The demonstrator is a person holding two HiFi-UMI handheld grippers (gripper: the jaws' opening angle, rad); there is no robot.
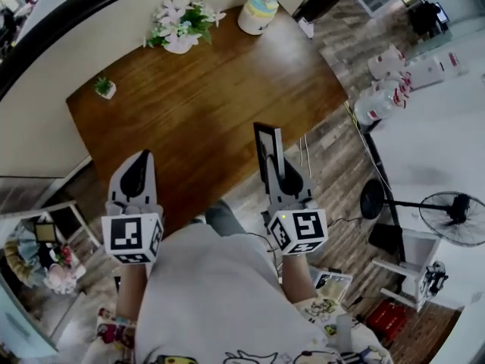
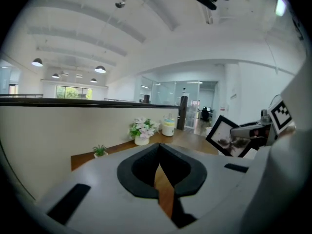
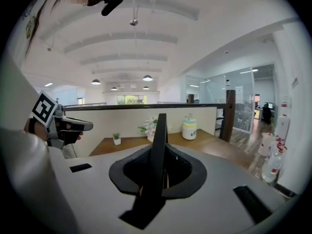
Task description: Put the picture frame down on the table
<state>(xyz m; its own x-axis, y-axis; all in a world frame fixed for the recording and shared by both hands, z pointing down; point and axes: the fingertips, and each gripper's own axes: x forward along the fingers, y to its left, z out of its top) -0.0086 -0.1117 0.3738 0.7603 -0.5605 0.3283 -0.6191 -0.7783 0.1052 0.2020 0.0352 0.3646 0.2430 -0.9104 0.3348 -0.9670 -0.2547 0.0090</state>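
The picture frame point(image 1: 267, 147) is black and stands upright, edge-on, in my right gripper point(image 1: 279, 174), which is shut on its lower edge. It hangs over the near edge of the brown wooden table point(image 1: 204, 105). In the right gripper view the frame point(image 3: 159, 145) rises as a thin dark bar between the jaws. The left gripper view shows the frame's picture side point(image 2: 225, 138) tilted, off to the right. My left gripper point(image 1: 139, 165) is shut on nothing, level with the right one, over the table's near left corner. Only a sliver of wood shows between its pads point(image 2: 146, 172).
At the table's far edge stand a white pot of flowers point(image 1: 182, 26), a small potted plant point(image 1: 104, 88) and a pastel round container point(image 1: 259, 10). Right of the table are water bottles point(image 1: 383, 101), a white surface point(image 1: 432, 146) and a floor fan point(image 1: 455, 214). A cluttered shelf point(image 1: 42, 249) sits at lower left.
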